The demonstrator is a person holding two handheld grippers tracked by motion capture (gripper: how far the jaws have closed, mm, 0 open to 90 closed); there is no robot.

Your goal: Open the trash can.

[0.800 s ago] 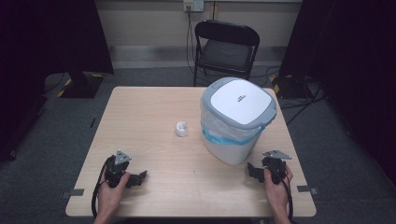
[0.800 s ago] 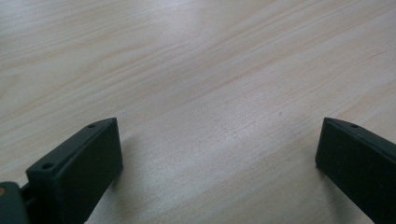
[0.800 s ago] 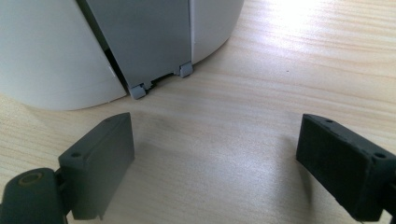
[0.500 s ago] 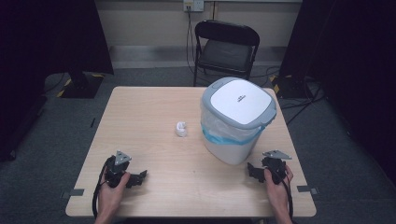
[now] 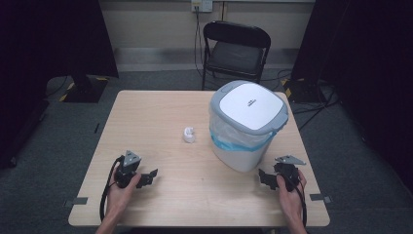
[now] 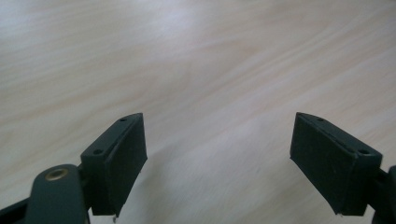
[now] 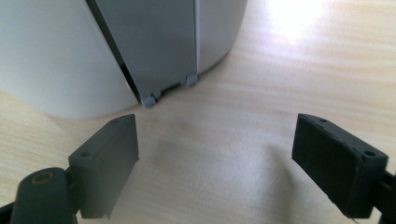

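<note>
Grippers are held low at the near edge of the wooden table [image 5: 160,117], one in each hand. The left gripper [image 5: 152,175] is seen near the table's left front, jaws set wide with nothing between them; in the left gripper view [image 6: 219,163] bare wood grain is shown between the two black pads. The right gripper [image 5: 263,177] is held at the right front, jaws likewise spread wide and empty. In the right gripper view [image 7: 217,163] the base of the white bin [image 7: 56,60] is seen just ahead, with a grey panel [image 7: 154,42] running down its side to the tabletop. Farther in, the white bin [image 5: 246,131] is stood upright on the right half of the table, lid closed, a blue-edged liner showing under the rim. A small white crumpled object [image 5: 188,134] is noted just left of the bin, near mid-table, apart from both grippers. Beyond the far edge a black folding chair [image 5: 234,48] is placed.
</note>
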